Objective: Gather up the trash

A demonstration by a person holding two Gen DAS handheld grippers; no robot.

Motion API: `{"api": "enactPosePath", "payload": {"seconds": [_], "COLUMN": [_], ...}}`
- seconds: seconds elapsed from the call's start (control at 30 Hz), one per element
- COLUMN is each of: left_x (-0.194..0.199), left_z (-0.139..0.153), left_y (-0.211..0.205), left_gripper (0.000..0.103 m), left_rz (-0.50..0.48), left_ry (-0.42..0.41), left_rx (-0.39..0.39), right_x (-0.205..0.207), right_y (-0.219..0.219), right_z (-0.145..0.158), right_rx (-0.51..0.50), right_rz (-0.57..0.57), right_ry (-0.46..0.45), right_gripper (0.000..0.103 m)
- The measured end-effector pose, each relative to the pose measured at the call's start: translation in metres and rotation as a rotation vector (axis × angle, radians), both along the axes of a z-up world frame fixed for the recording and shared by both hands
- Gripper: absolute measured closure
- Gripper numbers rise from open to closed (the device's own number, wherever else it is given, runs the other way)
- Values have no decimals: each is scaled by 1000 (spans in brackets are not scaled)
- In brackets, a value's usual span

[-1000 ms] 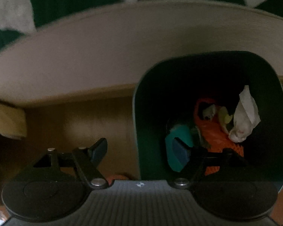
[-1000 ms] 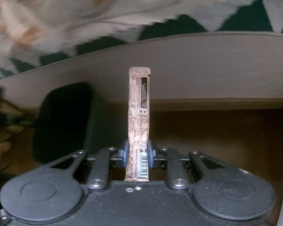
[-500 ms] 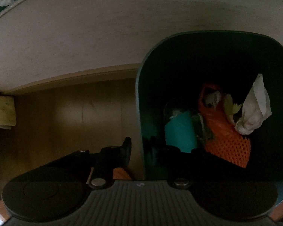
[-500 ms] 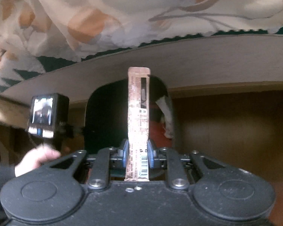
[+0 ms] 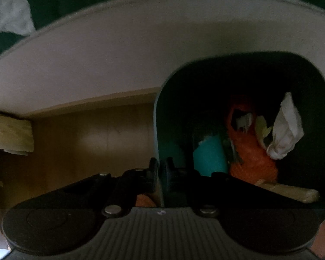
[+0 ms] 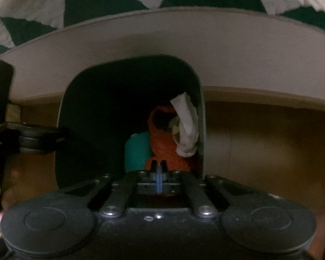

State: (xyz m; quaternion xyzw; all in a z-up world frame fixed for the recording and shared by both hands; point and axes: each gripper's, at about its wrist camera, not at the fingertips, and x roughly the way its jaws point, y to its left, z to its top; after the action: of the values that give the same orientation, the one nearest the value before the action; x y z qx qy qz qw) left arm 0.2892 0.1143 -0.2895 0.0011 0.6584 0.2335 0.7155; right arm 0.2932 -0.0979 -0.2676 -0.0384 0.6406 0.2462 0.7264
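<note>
A dark green trash bin [image 5: 157,119] stands under a table and holds an orange net bag [image 5: 251,160], a teal cup [image 5: 208,156], a crumpled white tissue [image 5: 286,130] and a tan wrapper [image 5: 292,191] lying at its near side. My left gripper [image 5: 160,169] is shut on the bin's left wall. In the right wrist view the bin [image 6: 202,119] is straight ahead with the net bag [image 6: 162,143], cup [image 6: 137,149] and tissue [image 6: 186,125] inside. My right gripper [image 6: 159,166] is shut and empty just above the bin's opening.
The grey table edge [image 5: 119,49] curves overhead above the bin. A wooden floor [image 5: 86,147] lies to the left and a wooden block [image 5: 8,134] sits at far left. The left gripper's body [image 6: 32,138] and a hand show at the right view's left edge.
The long wrapper has left my right gripper and now lies in the bin; the right jaws have closed. My left gripper stays clamped on the bin wall and the bin has shifted slightly.
</note>
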Motion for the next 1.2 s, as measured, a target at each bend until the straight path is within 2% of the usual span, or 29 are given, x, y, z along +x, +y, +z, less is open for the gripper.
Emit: {"api": "enactPosePath", "payload": {"seconds": [0.1, 0.17, 0.3, 0.47, 0.67, 0.87, 1.03, 1.2], "left_x": [-1, -1, 1, -6, -23, -49, -70, -91], "left_z": [13, 18, 27, 30, 54, 90, 122, 141], "left_y": [-9, -19, -47, -50, -50, -47, -52, -56], "left_gripper": [97, 99, 99, 99, 98, 98, 98, 96], "left_rz": [-18, -47, -130, -102, -89, -90, -119, -129], "left_ry": [-20, -41, -56, -47, -85, -148, -220, -260], "left_rx": [19, 9, 37, 16, -18, -84, -110, -147], "right_x": [2, 2, 1, 2, -7, -32, -65, -93], "right_y": [-6, -10, -17, -29, -34, -48, -57, -63], "right_z": [4, 10, 19, 25, 37, 59, 92, 117], "right_rx": [12, 39, 80, 94, 90, 112, 129, 158], "right_rz": [-15, -15, -29, -65, -54, -101, -101, -105], "right_ry": [-3, -24, -34, -23, -74, -95, -191, -238], "right_gripper": [102, 93, 87, 86, 84, 81, 75, 68]}}
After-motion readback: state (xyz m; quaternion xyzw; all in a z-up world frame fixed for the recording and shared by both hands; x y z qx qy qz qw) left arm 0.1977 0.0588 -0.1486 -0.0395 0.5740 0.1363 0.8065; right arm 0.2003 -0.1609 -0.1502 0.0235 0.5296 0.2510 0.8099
